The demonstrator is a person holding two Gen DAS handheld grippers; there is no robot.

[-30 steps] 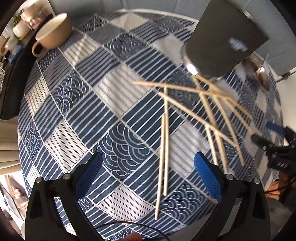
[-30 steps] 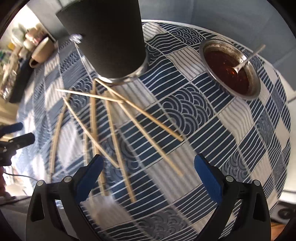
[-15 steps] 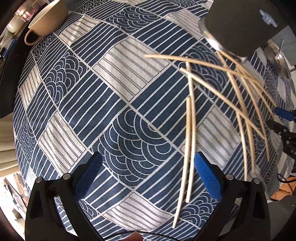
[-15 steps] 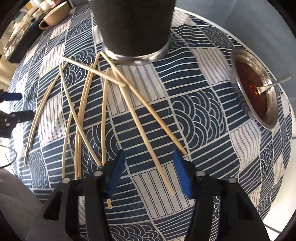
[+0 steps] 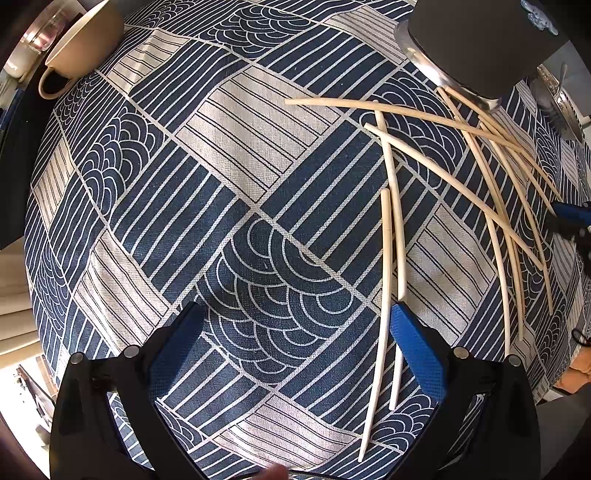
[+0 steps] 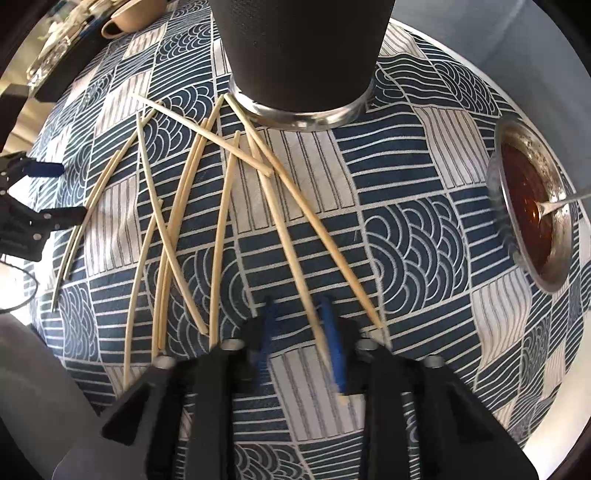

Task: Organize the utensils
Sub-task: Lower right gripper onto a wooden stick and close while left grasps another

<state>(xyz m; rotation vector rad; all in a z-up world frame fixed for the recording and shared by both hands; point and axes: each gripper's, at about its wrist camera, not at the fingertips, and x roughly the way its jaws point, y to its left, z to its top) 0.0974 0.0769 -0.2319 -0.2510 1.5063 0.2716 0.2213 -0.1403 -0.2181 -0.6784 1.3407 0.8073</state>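
Several pale wooden chopsticks (image 6: pixel 221 229) lie scattered on the blue patterned tablecloth (image 6: pixel 406 229) in front of a tall dark holder (image 6: pixel 299 55). In the left wrist view the chopsticks (image 5: pixel 388 236) lie to the right, below the holder (image 5: pixel 480 40). My left gripper (image 5: pixel 295 332) is open and low over the cloth, with one chopstick (image 5: pixel 376 362) just inside its right finger. My right gripper (image 6: pixel 299 314) has narrowed around one chopstick (image 6: pixel 291 254), which lies between the blurred blue pads; a small gap still shows.
A metal bowl of red sauce (image 6: pixel 532 214) with a spoon sits at the right. A beige cup (image 5: pixel 81 48) stands at the far left, also seen in the right wrist view (image 6: pixel 133 14). The table edge curves behind the holder.
Both grippers have dropped closer to the table. My right gripper's fingers have closed in from wide open to a narrow gap around one chopstick. The left stays open.
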